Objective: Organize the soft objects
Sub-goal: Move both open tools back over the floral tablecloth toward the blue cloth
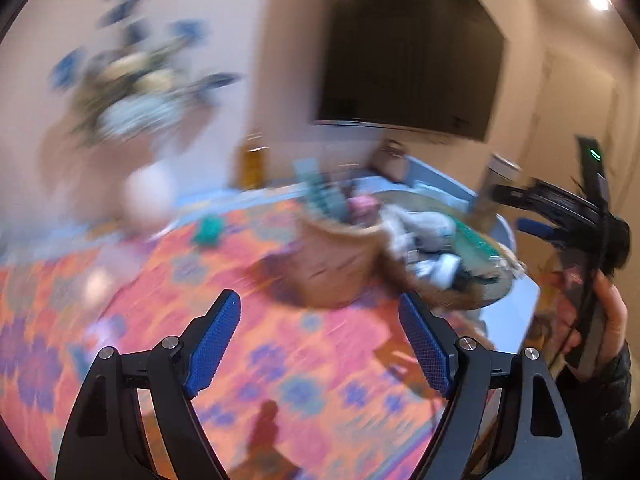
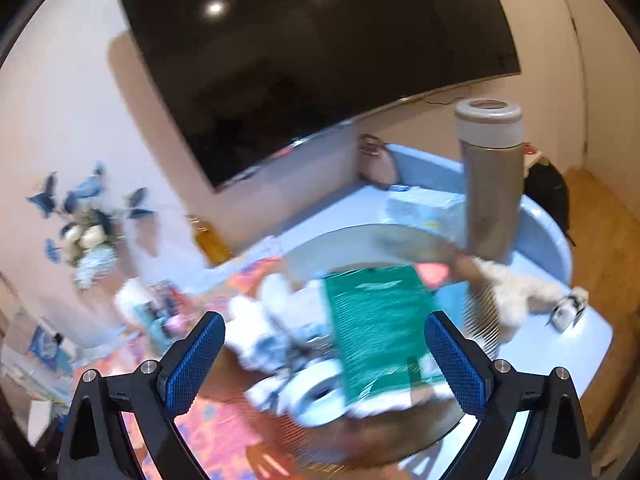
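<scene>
Both views are motion-blurred. My left gripper [image 1: 320, 320] is open and empty above an orange patterned cloth [image 1: 280, 360]. Ahead stands a brown woven basket [image 1: 336, 268] with a pink soft thing [image 1: 362, 206] in it. To its right a shallow round tray [image 1: 452, 292] holds a pile of soft white and grey items [image 1: 424, 232]. My right gripper [image 2: 324, 344] is open and empty just above that tray [image 2: 384, 440], over a green packet [image 2: 376, 328], a white tape roll [image 2: 320, 396] and white soft pieces [image 2: 256, 320]. The right gripper also shows in the left wrist view [image 1: 560, 216], held by a hand.
A metal flask [image 2: 492, 176] stands behind the tray on the light blue table [image 2: 580, 344]. A fluffy cream toy [image 2: 516, 288] and a binder clip [image 2: 568, 312] lie at right. A small teal object [image 1: 208, 232], a flower vase [image 1: 136, 120] and a wall TV [image 2: 312, 60] are farther back.
</scene>
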A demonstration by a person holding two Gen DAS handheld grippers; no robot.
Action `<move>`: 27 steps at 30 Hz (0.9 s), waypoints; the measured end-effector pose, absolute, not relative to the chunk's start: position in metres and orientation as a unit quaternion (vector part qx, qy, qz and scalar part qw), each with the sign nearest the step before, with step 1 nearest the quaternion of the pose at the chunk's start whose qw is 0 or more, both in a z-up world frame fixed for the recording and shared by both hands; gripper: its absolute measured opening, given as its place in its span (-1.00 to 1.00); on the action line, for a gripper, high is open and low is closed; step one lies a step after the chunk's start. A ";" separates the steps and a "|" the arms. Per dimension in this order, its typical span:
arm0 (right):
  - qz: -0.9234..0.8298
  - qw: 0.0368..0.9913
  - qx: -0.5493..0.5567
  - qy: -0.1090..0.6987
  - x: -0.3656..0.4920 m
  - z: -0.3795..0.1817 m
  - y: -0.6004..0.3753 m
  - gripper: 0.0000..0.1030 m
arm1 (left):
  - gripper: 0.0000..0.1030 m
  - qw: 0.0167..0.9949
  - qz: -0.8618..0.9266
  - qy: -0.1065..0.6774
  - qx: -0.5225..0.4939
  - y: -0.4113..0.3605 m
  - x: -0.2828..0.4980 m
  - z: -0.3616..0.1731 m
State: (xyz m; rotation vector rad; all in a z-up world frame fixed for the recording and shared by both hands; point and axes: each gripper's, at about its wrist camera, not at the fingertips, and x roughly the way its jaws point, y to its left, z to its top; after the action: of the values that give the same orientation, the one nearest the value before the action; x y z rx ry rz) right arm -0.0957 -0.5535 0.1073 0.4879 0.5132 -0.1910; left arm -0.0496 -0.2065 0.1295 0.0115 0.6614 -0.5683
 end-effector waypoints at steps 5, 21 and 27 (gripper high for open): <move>-0.115 0.946 0.199 0.229 -0.106 0.121 -0.491 0.94 | 0.57 0.938 -0.165 0.305 -0.021 -0.125 -0.056 0.137; 0.048 0.928 0.076 0.361 -0.032 0.025 -0.266 1.00 | 0.98 0.936 -0.015 0.345 -0.060 0.010 -0.045 0.064; 0.036 0.922 0.041 0.384 -0.017 -0.002 -0.252 1.00 | 0.98 0.923 -0.001 0.379 -0.073 0.019 -0.028 0.026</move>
State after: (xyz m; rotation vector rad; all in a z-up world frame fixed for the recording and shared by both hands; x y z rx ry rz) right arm -0.0168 -0.2520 -0.0016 0.0842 0.7881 0.0737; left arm -0.0276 0.0195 0.0256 -0.1501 0.7778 -0.0031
